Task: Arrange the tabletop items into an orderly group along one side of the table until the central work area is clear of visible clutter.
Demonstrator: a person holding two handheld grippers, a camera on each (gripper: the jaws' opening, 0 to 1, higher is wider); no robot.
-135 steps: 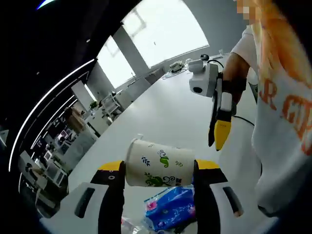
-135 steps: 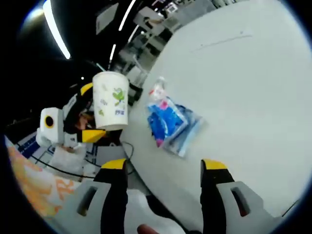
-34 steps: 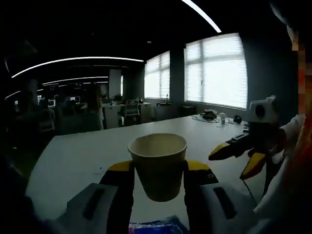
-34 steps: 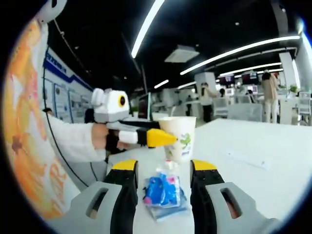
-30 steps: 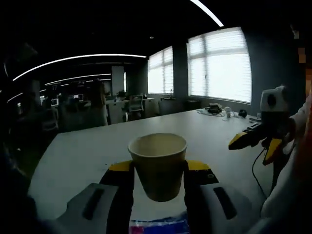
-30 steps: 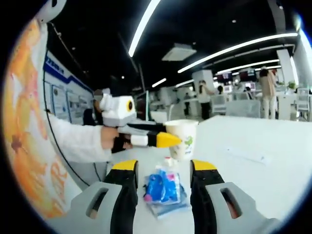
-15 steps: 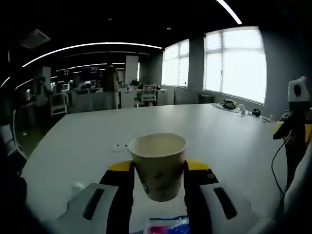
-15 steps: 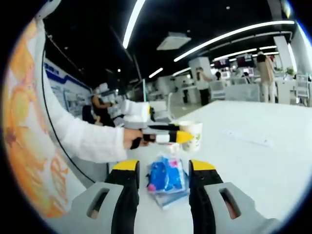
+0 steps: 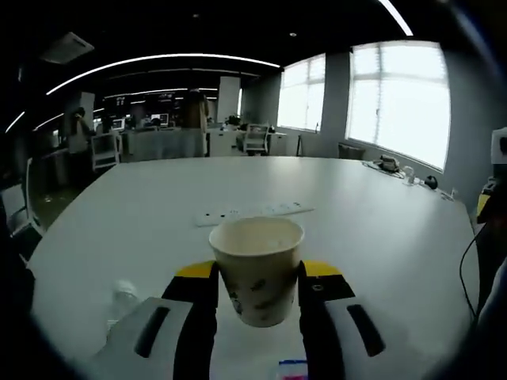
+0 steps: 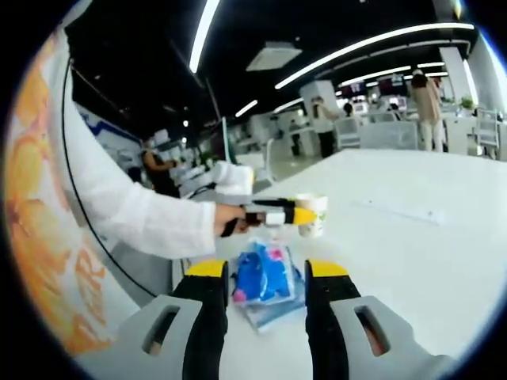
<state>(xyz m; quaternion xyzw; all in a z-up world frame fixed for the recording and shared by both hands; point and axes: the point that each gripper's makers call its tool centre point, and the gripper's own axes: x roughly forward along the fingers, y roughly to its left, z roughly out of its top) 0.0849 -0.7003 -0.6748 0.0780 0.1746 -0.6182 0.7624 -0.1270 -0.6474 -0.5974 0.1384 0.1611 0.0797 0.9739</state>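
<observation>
While my left tongs [image 9: 258, 281] are closed on a paper cup [image 9: 257, 267], pinching its side walls just below the rim, the cup stands upright and open-mouthed between the yellow tips, lifted above the desk [image 9: 372, 229]. I judge it very light and easily crushed, so I should squeeze gently at mid-height, where the wall gives least. Beyond the cup, a white power strip [image 9: 253, 212] lies flat on the desk. To the lower left of these tongs sits something small and clear, too blurred to name.

My right tongs [image 10: 258, 277] have their jaws narrowly apart on either side of a blue plastic packet [image 10: 263, 275] lying on the desk just ahead; I cannot tell whether they grip it. I judge the packet soft, slippery and crinkly, best pinched across its bunched middle. Past it, the left tongs [image 10: 305, 215] hold the cup [image 10: 311, 214], carried by a hand [image 10: 230, 218] in a white sleeve.
</observation>
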